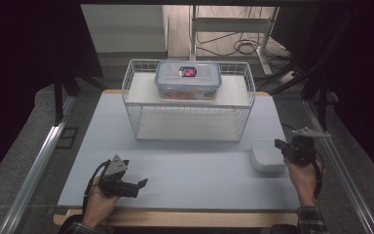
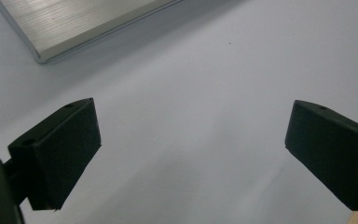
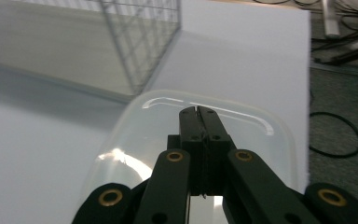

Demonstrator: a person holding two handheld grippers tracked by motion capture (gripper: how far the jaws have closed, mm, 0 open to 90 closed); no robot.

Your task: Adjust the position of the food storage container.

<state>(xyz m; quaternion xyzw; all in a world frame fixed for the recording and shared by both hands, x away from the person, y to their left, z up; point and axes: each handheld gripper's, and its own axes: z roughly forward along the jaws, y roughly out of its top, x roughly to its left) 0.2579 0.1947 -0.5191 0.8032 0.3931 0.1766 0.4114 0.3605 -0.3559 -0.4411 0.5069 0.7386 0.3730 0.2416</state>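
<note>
Over white lidded tub (image 1: 267, 155): right gripper (image 3: 199, 110) hovering, jaws pressed together, empty; left gripper (image 1: 143, 183) idling, jaws apart. Next move needing reopened jaws.

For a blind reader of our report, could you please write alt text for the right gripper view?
The right gripper, its two black jaws shut together with nothing between them, points over a white translucent lid lying on the pale table. Behind the lid stands a corner of the wire rack; dark floor with cables lies at the right.
</note>
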